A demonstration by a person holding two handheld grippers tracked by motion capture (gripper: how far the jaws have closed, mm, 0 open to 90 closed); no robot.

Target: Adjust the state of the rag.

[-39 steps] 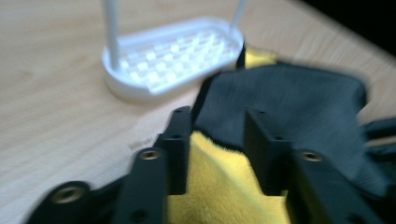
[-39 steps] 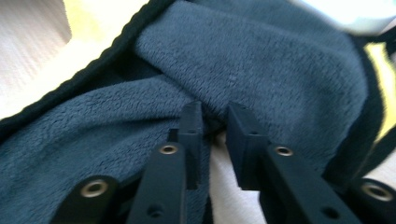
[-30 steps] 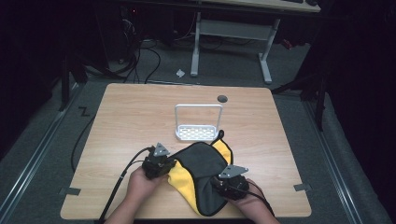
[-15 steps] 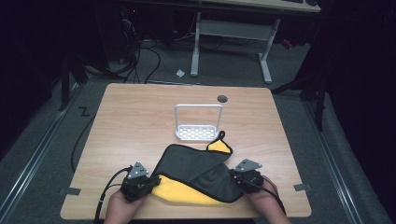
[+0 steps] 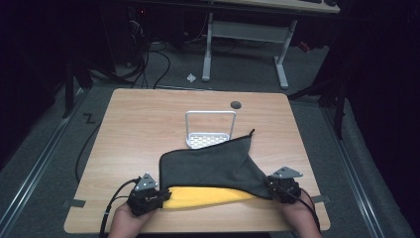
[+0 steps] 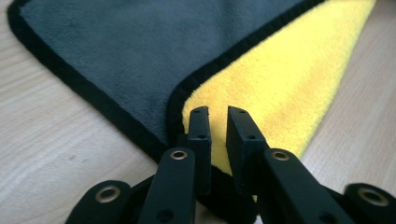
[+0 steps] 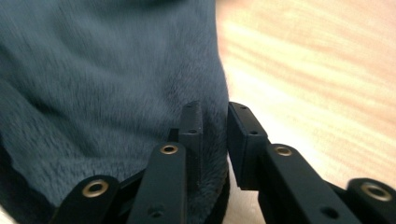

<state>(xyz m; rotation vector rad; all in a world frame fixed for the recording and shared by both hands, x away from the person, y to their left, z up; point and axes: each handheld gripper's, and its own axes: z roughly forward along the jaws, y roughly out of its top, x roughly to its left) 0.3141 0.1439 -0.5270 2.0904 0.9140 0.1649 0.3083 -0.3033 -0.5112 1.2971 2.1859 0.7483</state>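
Observation:
A cloth (image 5: 213,166), dark grey on one face and yellow on the other with a black hem, lies stretched across the near half of the wooden table (image 5: 138,129). My left gripper (image 5: 161,197) is shut on its near left corner; the left gripper view shows the black hem (image 6: 187,93) and yellow face (image 6: 280,84) running between the jaws (image 6: 218,126). At the near right, my right gripper (image 5: 272,187) is shut on the grey corner (image 7: 140,93), fabric pinched between its jaws (image 7: 215,126). The cloth's far right corner (image 5: 250,133) points away from me.
A small white wire rack (image 5: 210,129) stands at mid-table, its base partly under the cloth's far edge. A dark round grommet (image 5: 236,104) sits near the far edge. Cables (image 5: 111,201) trail off the near left. Dark floor and desk legs lie beyond.
Both grippers pulled apart and toward the near edge, stretching the bunched cloth out wide and flat. A long yellow strip now shows along its near side.

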